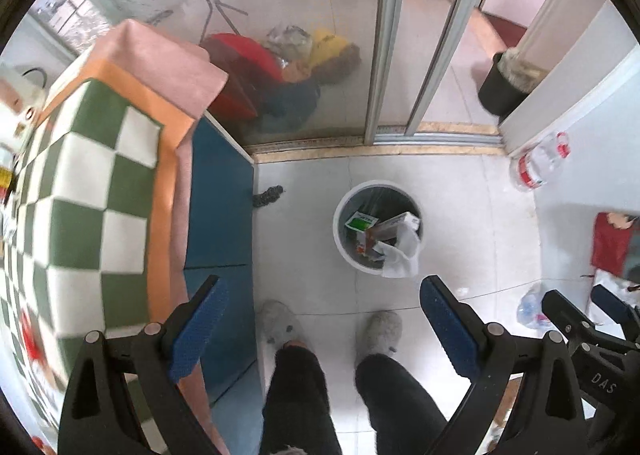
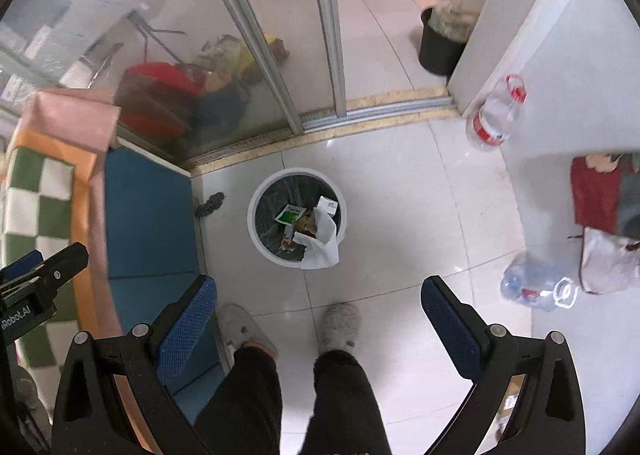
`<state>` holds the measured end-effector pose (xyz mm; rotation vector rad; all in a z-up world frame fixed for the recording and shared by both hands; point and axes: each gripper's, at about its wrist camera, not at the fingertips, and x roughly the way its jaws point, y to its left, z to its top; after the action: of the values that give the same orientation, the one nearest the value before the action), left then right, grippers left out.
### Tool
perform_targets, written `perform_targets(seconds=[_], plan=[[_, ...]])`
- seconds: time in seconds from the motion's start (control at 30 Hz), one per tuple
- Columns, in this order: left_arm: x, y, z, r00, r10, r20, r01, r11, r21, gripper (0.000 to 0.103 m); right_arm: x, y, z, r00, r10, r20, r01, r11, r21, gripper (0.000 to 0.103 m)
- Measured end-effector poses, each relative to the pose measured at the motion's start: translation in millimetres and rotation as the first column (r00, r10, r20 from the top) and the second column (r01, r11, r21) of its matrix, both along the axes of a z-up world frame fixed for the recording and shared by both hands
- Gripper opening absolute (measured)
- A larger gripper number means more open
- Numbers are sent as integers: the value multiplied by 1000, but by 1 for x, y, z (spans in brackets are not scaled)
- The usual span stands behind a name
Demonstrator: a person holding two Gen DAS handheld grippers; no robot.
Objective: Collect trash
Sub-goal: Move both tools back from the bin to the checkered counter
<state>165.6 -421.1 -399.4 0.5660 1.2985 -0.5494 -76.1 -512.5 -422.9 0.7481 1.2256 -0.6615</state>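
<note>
Poised above bin [image 2: 296, 215], left gripper [image 1: 320, 331] and right gripper [image 2: 316, 327] gaping, empty; bottle [image 2: 536, 289] right of bin, probably next.

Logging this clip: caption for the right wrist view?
Open right gripper held above white trash bin with white tissue draped over its rim.

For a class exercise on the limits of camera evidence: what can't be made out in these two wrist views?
- Trash bin bottom, both views: hidden under the white tissue and wrappers.
- Print on the green packet: too small.
- Things behind the glass door, left wrist view: blurred by wet glass.
- Checkered cloth tabletop items, left wrist view: cut off at the edge.
- Red bag, right wrist view: cut off by the frame.
</note>
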Motion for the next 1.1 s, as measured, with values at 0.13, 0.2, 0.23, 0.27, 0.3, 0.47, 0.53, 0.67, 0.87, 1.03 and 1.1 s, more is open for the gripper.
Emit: perform_targets(seconds=[0.13, 0.2, 0.23, 0.27, 0.3, 0.47, 0.53, 0.67, 0.87, 1.03, 1.1], plan=[[-3, 18, 39, 999, 43, -13, -44, 998, -44, 99, -2, 11, 48, 999, 26, 27, -25, 1000, -15, 103], [-1, 26, 56, 998, 64, -4, -64, 996, -69, 99, 2, 14, 72, 998, 32, 58, -32, 999, -5, 103], [3, 32, 69, 997, 81, 12, -80, 993, -90, 99, 7, 16, 82, 996, 40, 77, -40, 999, -1, 103], [8, 39, 78, 995, 97, 23, -94, 990, -107, 99, 13, 18, 92, 994, 51, 97, -52, 999, 5, 103], [14, 47, 88, 992, 122, 36, -117, 985, -128, 99, 23, 22, 102, 991, 67, 118, -68, 998, 9, 103], [64, 120, 129, 948, 305, 88, -284, 938, -200, 99, 95, 58, 132, 957, 217, 193, -227, 973, 31, 103], [87, 181, 140, 895, 432, 107, -405, 891, -204, 99, 134, 89, 140, 925, 307, 224, -329, 942, 68, 103], [100, 316, 140, 736, 666, 119, -645, 744, -174, 99, 211, 177, 149, 807, 519, 283, -567, 815, 122, 97], [74, 497, 101, 404, 914, 34, -908, 405, -108, 97, 301, 356, 129, 533, 770, 351, -845, 473, 247, 49], [51, 571, 45, 254, 942, -218, -962, 223, -155, 97, 337, 476, 90, 354, 881, 313, -920, 268, 286, 10], [50, 574, 35, 246, 929, -278, -963, 203, -175, 97, 344, 506, 73, 307, 912, 271, -931, 229, 283, 6]])
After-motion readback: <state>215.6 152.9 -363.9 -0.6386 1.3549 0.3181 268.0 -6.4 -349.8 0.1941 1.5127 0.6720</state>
